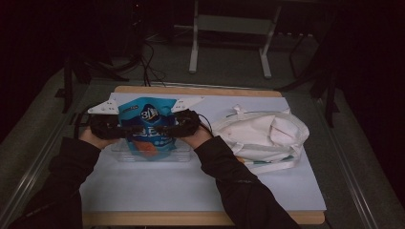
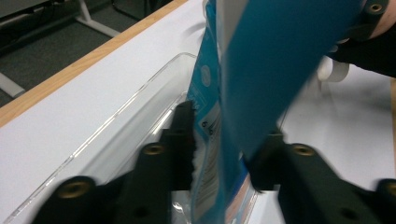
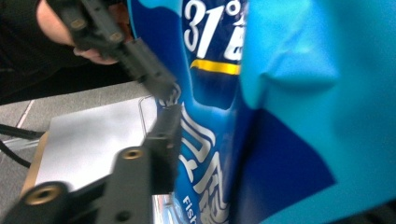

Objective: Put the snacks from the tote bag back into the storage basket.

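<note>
Blue bag (image 1: 149, 128) stands upright in the clear tray (image 1: 122, 155) at the table's (image 1: 191, 191) 10 o'clock, so placing looks done; left hand-held gripper (image 1: 125, 128) and right hand-held gripper (image 1: 168, 128) flank it, jaws parted, just retraction left.

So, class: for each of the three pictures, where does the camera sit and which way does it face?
High view: above the person's side, facing forward and down on the table; forearms, both grippers.
Left gripper view: rides the left gripper, facing along its jaws at the blue bag over the clear tray.
Right gripper view: rides the right gripper, facing the bag's print.
All share the bag.
</note>
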A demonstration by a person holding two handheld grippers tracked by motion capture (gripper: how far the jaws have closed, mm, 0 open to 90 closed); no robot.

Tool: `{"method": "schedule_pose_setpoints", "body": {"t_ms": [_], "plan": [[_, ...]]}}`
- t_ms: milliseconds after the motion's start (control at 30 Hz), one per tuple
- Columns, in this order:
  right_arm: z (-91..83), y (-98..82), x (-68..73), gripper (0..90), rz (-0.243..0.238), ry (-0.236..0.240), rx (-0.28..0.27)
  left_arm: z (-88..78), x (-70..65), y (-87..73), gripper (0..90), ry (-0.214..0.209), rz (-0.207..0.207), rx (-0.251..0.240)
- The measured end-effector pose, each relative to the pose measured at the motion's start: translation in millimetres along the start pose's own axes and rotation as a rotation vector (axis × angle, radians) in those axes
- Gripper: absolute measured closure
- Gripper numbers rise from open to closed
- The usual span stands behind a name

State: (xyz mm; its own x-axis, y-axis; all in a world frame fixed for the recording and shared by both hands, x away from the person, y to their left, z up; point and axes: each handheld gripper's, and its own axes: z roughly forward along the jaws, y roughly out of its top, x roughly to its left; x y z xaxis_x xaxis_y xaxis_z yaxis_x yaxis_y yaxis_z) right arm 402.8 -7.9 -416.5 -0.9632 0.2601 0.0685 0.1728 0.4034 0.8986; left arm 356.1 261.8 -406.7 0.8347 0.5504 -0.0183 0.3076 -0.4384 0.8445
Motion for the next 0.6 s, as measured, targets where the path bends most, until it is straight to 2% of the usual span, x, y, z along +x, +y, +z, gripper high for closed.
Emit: {"method": "schedule_pose_setpoints", "body": {"t_ms": [33, 100, 200, 233, 267, 300, 333, 400, 467, 500, 600], "plan": [[-0.2, 0.2, -0.8, 44.0, 0.003, 0.000, 0.003, -0.1, 0.0, 0.0, 55.2, 0.011, -0.010, -0.001], [-0.2, 0.1, -2.6, 36.9, 0.014, 0.011, 0.011, 0.0, 1.3, -0.7, 45.7, -0.002, -0.034, -0.011], [-2.9, -0.8, -4.8, 28.0, 0.030, 0.008, -0.014, 1.2, -1.2, -1.9, 32.4, 0.018, -0.039, -0.014], [-3.3, -1.0, -4.9, 22.8, 0.026, 0.000, -0.012, 1.2, -1.0, -2.4, 26.9, 0.023, -0.050, -0.017], [-3.8, -1.1, -4.8, 20.0, 0.022, -0.008, -0.015, 1.3, 0.0, -3.2, 22.2, 0.015, -0.062, -0.018], [-4.1, -1.3, -5.1, 17.8, 0.025, -0.013, -0.016, 1.2, 1.4, -4.5, 13.9, 0.006, -0.083, -0.018], [-4.5, -1.5, -5.4, 15.9, 0.029, -0.019, -0.017, 1.0, 2.3, -5.2, 10.5, 0.013, -0.100, -0.021], [-5.5, -1.3, -5.7, 14.1, 0.029, -0.017, -0.026, 0.8, 3.0, -6.5, 9.7, 0.028, -0.115, -0.010], [-6.6, -0.9, -6.5, 14.1, 0.042, -0.018, -0.030, 0.8, 3.0, -8.0, 1.9, 0.012, -0.134, -0.017], [-7.1, -0.6, -6.4, 14.0, 0.041, -0.027, -0.025, 0.6, 2.1, -8.8, 1.6, 0.031, -0.137, -0.019], [-8.5, -0.1, -6.8, 14.1, 0.037, -0.035, -0.024, 0.9, -1.3, -11.4, 1.1, 0.056, -0.144, -0.013]]}}
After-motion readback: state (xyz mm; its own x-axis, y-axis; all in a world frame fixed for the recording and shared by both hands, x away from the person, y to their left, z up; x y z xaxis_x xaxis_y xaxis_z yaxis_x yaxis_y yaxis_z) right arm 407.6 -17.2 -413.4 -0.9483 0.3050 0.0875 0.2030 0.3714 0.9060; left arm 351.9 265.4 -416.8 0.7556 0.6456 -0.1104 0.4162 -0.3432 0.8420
